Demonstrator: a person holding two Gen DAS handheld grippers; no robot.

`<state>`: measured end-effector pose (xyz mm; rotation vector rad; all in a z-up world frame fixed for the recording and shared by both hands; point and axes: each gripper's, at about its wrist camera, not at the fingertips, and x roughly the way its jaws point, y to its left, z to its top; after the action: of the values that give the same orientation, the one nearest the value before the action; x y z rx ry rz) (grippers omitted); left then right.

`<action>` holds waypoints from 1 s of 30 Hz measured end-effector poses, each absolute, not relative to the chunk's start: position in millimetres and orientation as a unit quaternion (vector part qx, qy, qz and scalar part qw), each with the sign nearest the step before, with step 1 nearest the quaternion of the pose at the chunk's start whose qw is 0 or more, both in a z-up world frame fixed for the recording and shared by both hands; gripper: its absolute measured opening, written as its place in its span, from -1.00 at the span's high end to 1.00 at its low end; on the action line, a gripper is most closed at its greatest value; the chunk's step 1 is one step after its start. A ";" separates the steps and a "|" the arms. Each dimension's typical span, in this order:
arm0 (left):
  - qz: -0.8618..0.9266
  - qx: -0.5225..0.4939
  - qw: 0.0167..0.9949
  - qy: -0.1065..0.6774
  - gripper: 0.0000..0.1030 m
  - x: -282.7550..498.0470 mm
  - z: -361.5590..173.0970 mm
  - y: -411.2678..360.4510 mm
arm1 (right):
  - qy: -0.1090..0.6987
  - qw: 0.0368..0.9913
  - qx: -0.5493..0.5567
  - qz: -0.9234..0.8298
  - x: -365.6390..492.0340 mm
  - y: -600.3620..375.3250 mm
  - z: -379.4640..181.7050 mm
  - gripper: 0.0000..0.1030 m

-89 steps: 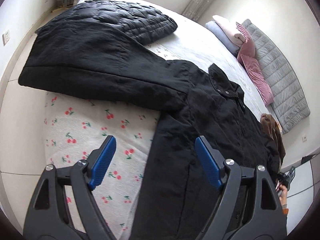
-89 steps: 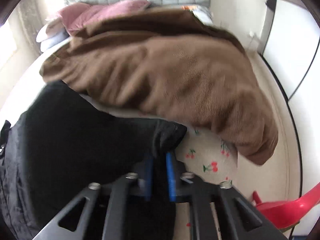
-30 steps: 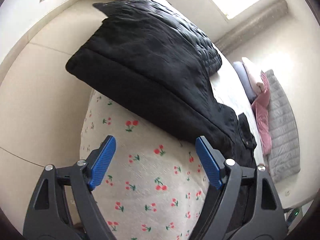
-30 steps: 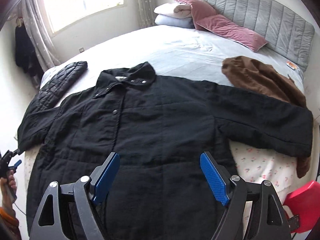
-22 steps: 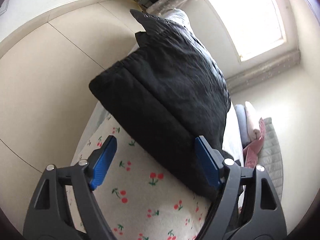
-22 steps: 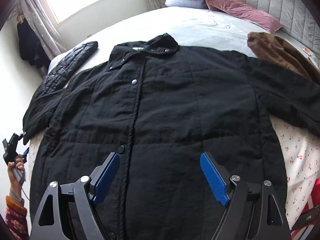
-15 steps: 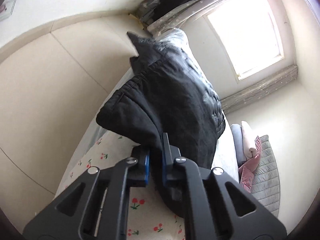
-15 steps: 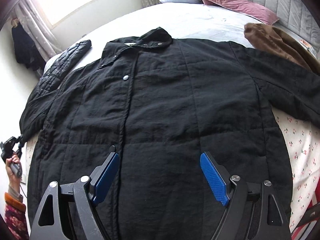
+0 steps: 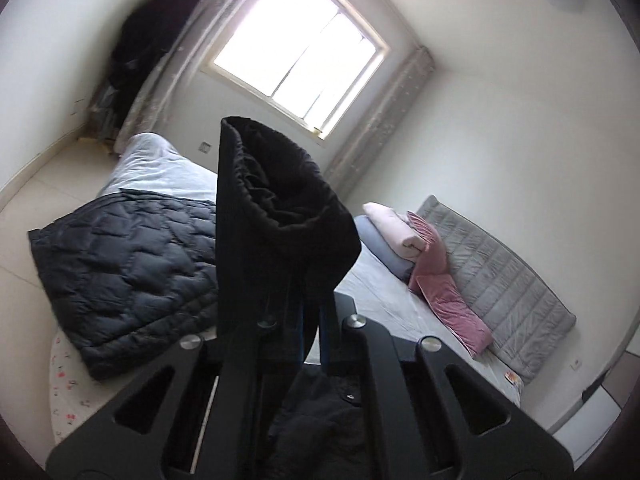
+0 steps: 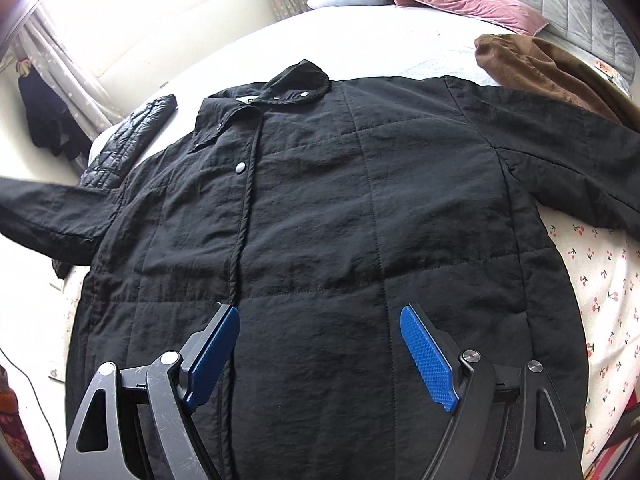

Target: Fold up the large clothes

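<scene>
A large black quilted coat (image 10: 320, 208) lies front up on the bed, collar toward the pillows. My left gripper (image 9: 310, 328) is shut on the cuff of the coat's left sleeve (image 9: 280, 216) and holds it raised above the bed, the cuff opening facing the camera. In the right wrist view that sleeve (image 10: 48, 216) stretches off to the left, lifted. My right gripper (image 10: 320, 344) is open and empty, hovering over the coat's lower front. The coat's right sleeve (image 10: 568, 168) lies spread out to the right.
A dark puffer jacket (image 9: 120, 264) lies at the bed's left side, also in the right wrist view (image 10: 128, 140). A brown garment (image 10: 552, 68) lies at the right. Pillows (image 9: 400, 240) and a grey headboard (image 9: 500, 280) are at the far end. Cherry-print sheet (image 10: 600, 280) shows at the right.
My left gripper closed on the sleeve cuff and lifted it up off the bed. My right gripper moved slightly closer over the coat's front, still open.
</scene>
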<state>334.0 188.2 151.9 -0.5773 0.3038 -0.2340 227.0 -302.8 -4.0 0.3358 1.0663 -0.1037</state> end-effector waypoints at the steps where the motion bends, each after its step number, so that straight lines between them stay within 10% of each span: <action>1: -0.132 -0.275 0.940 0.152 0.88 335.6 156.7 171.2 | 0.505 0.846 0.162 -0.049 226.9 -304.1 -4.2 -0.63; 10: -0.284 -0.178 0.911 0.242 0.86 349.7 160.3 19.7 | 0.505 0.842 0.180 -0.055 227.1 -315.0 -9.9 -0.63; 16: -0.366 -0.104 0.876 0.296 -0.11 342.3 139.3 -10.8 | 0.510 0.839 0.182 -0.052 227.4 -317.6 -14.8 -0.63; 30: -0.229 -0.091 0.887 0.391 0.28 411.9 31.9 65.4 | 0.526 0.815 0.244 0.010 295.1 -307.3 -13.7 -0.63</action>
<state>411.9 65.4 31.9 -0.1899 0.8136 -0.4763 295.1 -307.3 -13.7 0.5210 1.1220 0.0208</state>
